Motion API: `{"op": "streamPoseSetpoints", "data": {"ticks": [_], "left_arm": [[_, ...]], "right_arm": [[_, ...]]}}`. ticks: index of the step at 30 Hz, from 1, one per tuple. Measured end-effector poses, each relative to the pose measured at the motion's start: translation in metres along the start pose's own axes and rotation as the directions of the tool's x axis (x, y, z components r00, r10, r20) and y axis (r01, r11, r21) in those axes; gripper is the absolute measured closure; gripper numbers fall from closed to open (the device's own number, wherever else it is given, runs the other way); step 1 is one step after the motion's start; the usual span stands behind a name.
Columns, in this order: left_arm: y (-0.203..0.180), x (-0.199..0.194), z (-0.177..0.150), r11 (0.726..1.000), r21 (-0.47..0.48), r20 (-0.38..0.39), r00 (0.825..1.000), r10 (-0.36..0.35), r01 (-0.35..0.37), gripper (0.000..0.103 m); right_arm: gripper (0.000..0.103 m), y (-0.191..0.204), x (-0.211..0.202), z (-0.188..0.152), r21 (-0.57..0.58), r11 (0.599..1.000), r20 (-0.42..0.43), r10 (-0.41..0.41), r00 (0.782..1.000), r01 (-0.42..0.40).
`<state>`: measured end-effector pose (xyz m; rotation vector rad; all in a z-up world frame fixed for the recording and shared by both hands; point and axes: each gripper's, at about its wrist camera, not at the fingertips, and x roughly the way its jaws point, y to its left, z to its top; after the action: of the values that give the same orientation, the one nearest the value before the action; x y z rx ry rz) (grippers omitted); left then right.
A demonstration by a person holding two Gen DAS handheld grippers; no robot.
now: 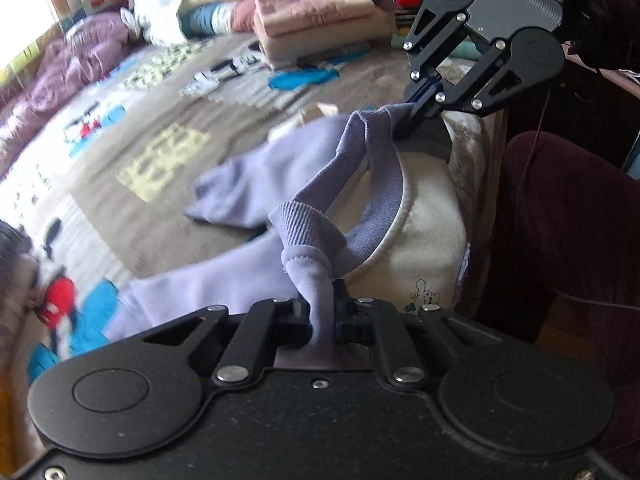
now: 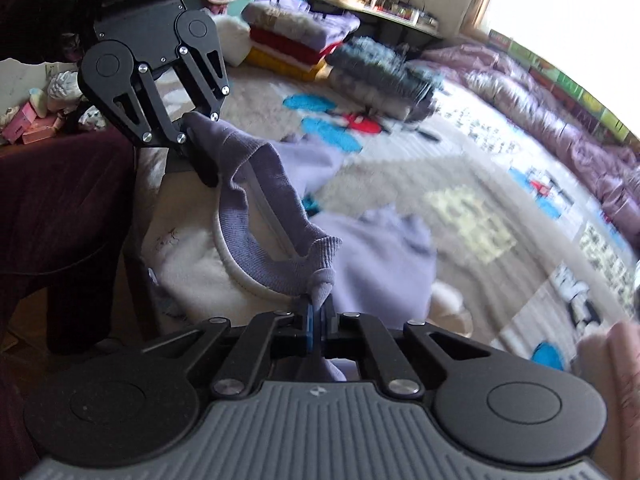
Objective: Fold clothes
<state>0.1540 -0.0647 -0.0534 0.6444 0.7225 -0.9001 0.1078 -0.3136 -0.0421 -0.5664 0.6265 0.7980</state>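
Lilac sweatshirt (image 1: 248,176) collar is pinched in my left claw (image 1: 323,312) and right claw (image 2: 318,316); thin grips may slip when lifting.

Home bedroom, patterned blanket (image 1: 168,92), folded clothes stacks (image 2: 296,40), quilt (image 2: 540,112)

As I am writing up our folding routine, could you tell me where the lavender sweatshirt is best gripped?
Grip the lavender sweatshirt at its ribbed collar, one gripper per side, coming from above. The band is thick and stands up. The left gripper and right gripper hold it so.
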Motion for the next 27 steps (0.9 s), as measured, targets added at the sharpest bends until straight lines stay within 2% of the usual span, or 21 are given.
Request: {"op": "streamPoseSetpoints", "data": {"ticks": [5, 10, 22, 27], "left_arm": [[0.024, -0.009, 0.019, 0.997, 0.037, 0.033, 0.997, 0.073, -0.074, 0.095], [0.053, -0.014, 0.045, 0.986, 0.070, 0.077, 0.986, 0.148, -0.154, 0.096], [0.123, -0.013, 0.108, 0.929, 0.133, 0.158, 0.933, 0.324, -0.345, 0.096], [0.151, -0.010, 0.126, 0.905, 0.145, 0.173, 0.911, 0.375, -0.400, 0.096]], "right_arm": [[0.099, -0.017, -0.010, 0.022, -0.020, 0.998, 0.035, -0.056, 0.998, 0.057], [0.099, -0.047, -0.012, 0.044, -0.029, 0.992, 0.061, -0.118, 0.991, 0.120], [0.100, -0.133, -0.016, 0.101, -0.002, 0.961, 0.138, -0.274, 0.952, 0.277], [0.100, -0.167, -0.010, 0.123, 0.007, 0.948, 0.153, -0.317, 0.936, 0.319]]}}
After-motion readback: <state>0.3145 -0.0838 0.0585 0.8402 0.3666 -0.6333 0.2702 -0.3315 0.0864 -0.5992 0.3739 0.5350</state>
